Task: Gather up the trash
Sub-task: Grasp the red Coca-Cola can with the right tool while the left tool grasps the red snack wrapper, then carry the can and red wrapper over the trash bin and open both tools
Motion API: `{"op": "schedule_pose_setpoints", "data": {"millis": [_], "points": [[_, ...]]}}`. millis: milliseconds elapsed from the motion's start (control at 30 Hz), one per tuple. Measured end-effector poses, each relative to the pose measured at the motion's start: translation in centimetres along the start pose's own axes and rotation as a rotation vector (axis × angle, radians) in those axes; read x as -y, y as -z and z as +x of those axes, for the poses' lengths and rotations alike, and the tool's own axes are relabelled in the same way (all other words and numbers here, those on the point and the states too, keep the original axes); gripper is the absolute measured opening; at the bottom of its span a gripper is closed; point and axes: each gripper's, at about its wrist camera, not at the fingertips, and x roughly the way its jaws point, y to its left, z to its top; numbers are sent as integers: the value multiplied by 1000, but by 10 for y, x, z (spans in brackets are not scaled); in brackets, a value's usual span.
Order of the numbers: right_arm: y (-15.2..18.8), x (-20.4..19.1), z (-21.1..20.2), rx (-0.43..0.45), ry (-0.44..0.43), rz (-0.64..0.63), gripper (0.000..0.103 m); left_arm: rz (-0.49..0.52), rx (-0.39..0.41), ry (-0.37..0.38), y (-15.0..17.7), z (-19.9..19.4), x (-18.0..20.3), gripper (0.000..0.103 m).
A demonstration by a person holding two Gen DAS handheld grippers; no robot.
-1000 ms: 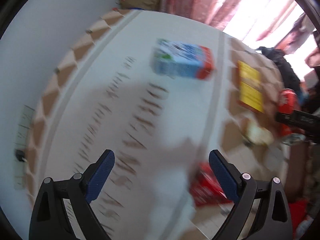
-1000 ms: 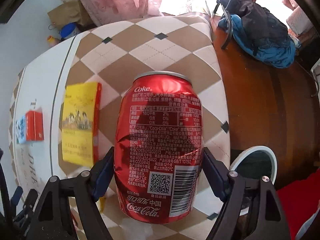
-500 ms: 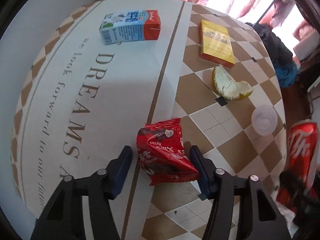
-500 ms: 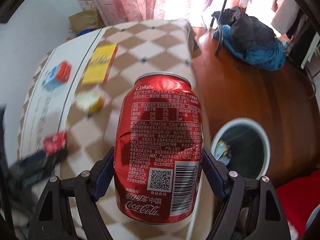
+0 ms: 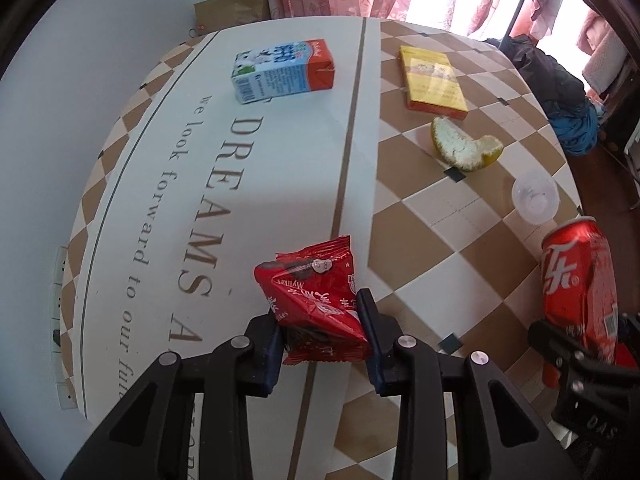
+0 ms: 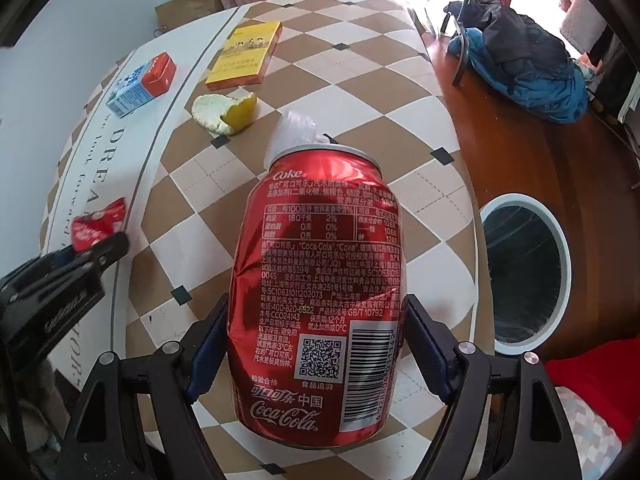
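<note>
Fingers of the left gripper [image 5: 320, 330], half a second ago spread either side of the red snack packet [image 5: 316, 300], now pinch it on the tablecloth [image 5: 224, 168]. The right gripper [image 6: 316, 344] stays clamped on the dented cola can [image 6: 320, 304], near the white bin [image 6: 524, 268]. Milk carton [image 5: 282, 70], yellow box [image 5: 434, 80], citrus peel [image 5: 464, 148] and clear plastic cup [image 5: 534, 196] lie beyond, apart.

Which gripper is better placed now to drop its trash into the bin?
Likely the right gripper: it grips the Coke can, and the white bin is close on its right. The left gripper, clamping the red wrapper, is farther.
</note>
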Motion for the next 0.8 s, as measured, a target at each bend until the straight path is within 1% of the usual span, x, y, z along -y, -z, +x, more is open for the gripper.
{"op": "schedule_pose_setpoints", "data": {"millis": [100,233,333,433,567,667,800], "points": [[-3,-2,7,-16,8,-6,83,3,-1,-9,4,1,-2,29],[-3,-3,14,-18,13,-10,83,16,17,-26,12,-11,-2,29],[-2,-2,13,-12,10,-3,83,28,41,-33,15,-28,0,29],[2,1,6,8,-1,7,83,49,82,-42,20,-56,6,29],[9,8,-18,63,-28,23,83,80,132,-29,26,-92,24,29],[18,19,-46,119,-50,41,83,127,180,-6,28,-121,45,29],[29,48,-89,202,-84,81,83,181,239,41,26,-155,86,29]]}}
